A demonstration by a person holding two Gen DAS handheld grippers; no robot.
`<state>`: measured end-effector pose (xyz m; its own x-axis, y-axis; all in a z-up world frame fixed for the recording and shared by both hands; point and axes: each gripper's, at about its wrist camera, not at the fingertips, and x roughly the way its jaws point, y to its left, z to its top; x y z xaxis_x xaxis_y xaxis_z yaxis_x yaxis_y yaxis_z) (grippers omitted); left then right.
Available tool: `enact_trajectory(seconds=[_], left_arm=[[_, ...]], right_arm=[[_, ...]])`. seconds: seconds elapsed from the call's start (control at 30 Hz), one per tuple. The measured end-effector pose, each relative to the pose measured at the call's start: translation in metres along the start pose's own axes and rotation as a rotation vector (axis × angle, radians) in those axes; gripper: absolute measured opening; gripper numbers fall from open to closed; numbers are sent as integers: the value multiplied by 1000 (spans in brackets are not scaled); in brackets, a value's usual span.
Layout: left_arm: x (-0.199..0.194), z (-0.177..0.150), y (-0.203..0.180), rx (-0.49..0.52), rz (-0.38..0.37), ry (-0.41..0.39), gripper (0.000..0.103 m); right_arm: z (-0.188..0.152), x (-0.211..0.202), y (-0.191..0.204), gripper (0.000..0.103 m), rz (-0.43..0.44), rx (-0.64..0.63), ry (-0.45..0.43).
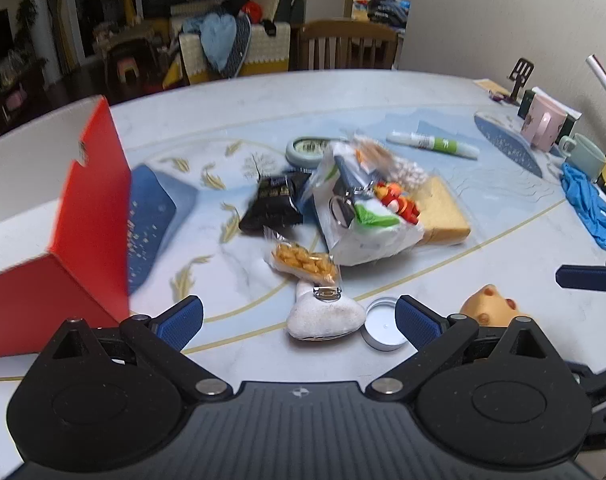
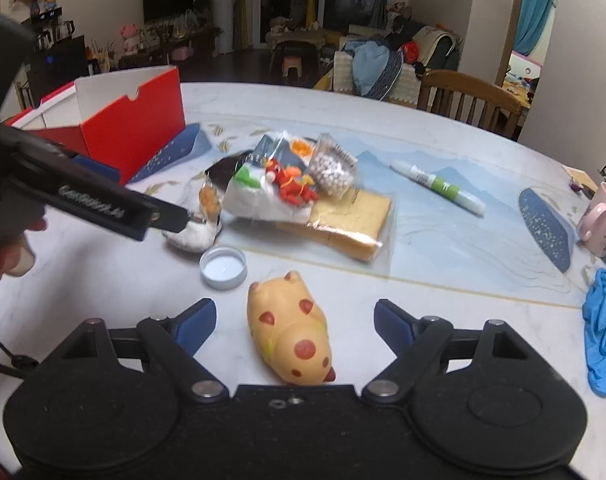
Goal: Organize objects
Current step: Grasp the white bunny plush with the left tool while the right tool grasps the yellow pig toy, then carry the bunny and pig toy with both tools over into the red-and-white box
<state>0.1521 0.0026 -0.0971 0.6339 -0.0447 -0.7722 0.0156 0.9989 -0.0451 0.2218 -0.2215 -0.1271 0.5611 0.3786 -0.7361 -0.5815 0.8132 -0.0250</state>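
Observation:
My left gripper (image 1: 299, 320) is open, with a white plush toy (image 1: 323, 316) lying between its fingers on the table. A silver round lid (image 1: 383, 326) lies beside the right finger. My right gripper (image 2: 295, 320) is open around a yellow spotted pig toy (image 2: 291, 338). A pile of snack packets and bags (image 1: 355, 204) lies mid-table, with an orange snack packet (image 1: 303, 264) and a black packet (image 1: 275, 200). The open red box (image 1: 83, 216) stands at the left, and also shows in the right wrist view (image 2: 131, 128).
A white and green tube (image 1: 435, 144) lies behind the pile, a wrapped yellow sponge (image 2: 351, 216) beside it. Mugs (image 1: 543, 124) and a blue glove (image 1: 587, 204) sit at the right edge by the wall. A wooden chair (image 1: 343, 46) stands beyond the table.

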Motion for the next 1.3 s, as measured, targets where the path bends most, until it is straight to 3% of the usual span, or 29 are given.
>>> enact_trajectory(seconds=[0.2, 0.43, 0.5, 0.6, 0.73, 0.83, 1.0, 1.3], left_arm=[[25, -1, 4, -12, -20, 59, 101], [38, -1, 6, -49, -85, 109, 93], [40, 0, 9, -73, -105, 116, 87], [45, 2, 13, -107, -130, 155, 69], [45, 4, 12, -97, -139, 159, 58], [45, 4, 9, -85, -144, 164, 52], [40, 3, 3, -49, -117, 157, 50], [19, -11, 5, -55, -139, 150, 48]], right_arm=[[-6, 8, 2, 79, 10, -7, 35], [-9, 14, 0, 69, 9, 5, 59], [-10, 15, -2, 67, 10, 16, 67], [-11, 18, -4, 59, 15, 27, 80], [-11, 19, -6, 48, 16, 45, 88], [-10, 18, -7, 46, 16, 56, 89], [-11, 15, -7, 43, 1, 59, 83], [-11, -2, -6, 42, 6, 87, 60]])
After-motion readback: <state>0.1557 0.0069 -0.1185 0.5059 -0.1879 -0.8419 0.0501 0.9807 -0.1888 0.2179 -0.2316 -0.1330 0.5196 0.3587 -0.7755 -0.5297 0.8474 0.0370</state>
